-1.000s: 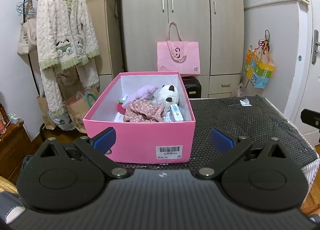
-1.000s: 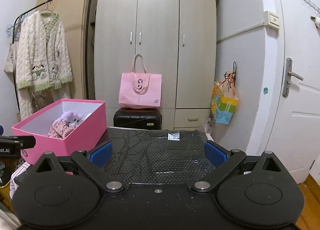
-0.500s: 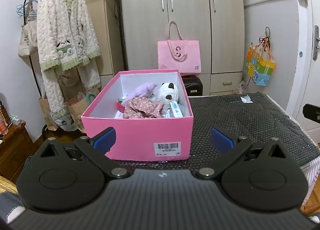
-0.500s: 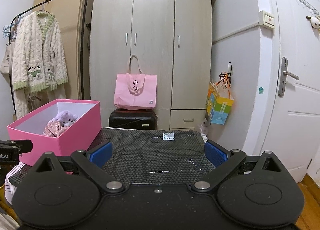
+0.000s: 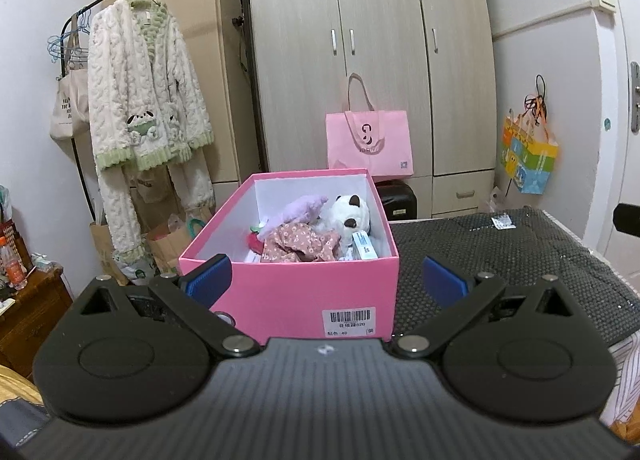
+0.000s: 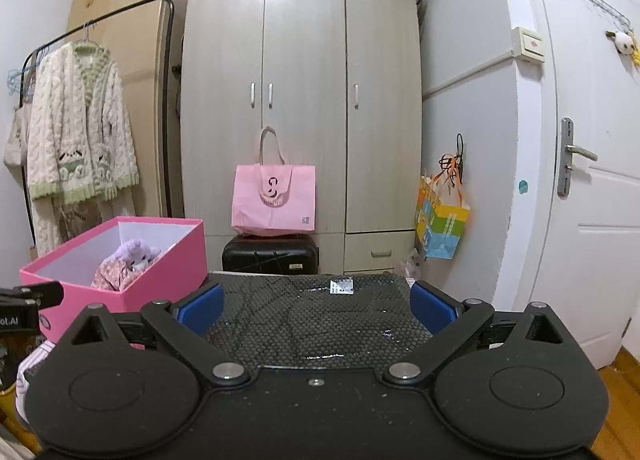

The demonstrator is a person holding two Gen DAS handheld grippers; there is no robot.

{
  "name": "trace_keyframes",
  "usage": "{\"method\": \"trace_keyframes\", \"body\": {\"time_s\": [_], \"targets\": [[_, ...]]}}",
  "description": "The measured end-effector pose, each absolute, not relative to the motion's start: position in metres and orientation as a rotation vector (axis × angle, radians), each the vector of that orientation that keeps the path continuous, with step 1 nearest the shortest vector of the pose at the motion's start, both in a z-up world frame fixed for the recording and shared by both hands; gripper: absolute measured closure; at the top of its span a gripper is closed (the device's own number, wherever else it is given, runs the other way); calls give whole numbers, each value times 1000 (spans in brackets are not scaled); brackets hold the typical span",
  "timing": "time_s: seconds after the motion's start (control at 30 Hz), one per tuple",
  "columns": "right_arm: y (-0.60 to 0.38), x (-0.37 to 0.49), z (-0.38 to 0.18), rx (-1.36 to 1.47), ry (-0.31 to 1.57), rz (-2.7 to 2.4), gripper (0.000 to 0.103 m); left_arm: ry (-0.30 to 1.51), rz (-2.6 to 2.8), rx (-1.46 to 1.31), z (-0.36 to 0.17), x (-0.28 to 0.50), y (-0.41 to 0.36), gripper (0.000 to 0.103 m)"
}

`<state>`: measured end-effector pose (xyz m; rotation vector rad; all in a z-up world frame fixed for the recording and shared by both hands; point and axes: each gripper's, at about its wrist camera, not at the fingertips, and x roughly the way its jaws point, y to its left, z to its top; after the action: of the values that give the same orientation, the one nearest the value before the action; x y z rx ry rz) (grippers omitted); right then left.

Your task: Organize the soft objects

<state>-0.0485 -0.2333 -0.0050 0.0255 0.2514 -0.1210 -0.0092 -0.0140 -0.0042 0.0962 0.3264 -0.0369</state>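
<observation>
An open pink box (image 5: 304, 292) (image 6: 164, 260) stands on the left part of a table covered in black bubble wrap (image 5: 504, 256) (image 6: 312, 312). Inside lie a white panda plush (image 5: 350, 216), a lilac plush (image 5: 298, 209) (image 6: 136, 250), a floral pink cloth (image 5: 298, 246) (image 6: 112, 274), a red soft item (image 5: 256, 240) and a small white-blue carton (image 5: 364, 244). My left gripper (image 5: 326, 282) is open just in front of the box's near wall, holding nothing. My right gripper (image 6: 316, 306) is open over the bare wrap, to the right of the box.
A grey wardrobe (image 6: 300, 120) stands behind, with a pink tote bag (image 6: 274, 200) on a black suitcase (image 6: 270, 256). A fluffy white cardigan (image 5: 144, 100) hangs on a rack at left. A white door (image 6: 592, 200) is at right. A small label (image 6: 341, 286) lies on the wrap.
Both grippers have drawn back and tilted up a little, so the box and table sit lower in view. Both stay open; the box contents are unchanged.
</observation>
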Motion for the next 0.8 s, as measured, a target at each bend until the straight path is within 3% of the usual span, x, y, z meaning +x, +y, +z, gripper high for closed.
{"method": "trace_keyframes", "body": {"time_s": [0.8], "targets": [[-229, -39, -16, 8, 282, -109, 1, 315, -8, 78, -10, -7, -10, 0]]}}
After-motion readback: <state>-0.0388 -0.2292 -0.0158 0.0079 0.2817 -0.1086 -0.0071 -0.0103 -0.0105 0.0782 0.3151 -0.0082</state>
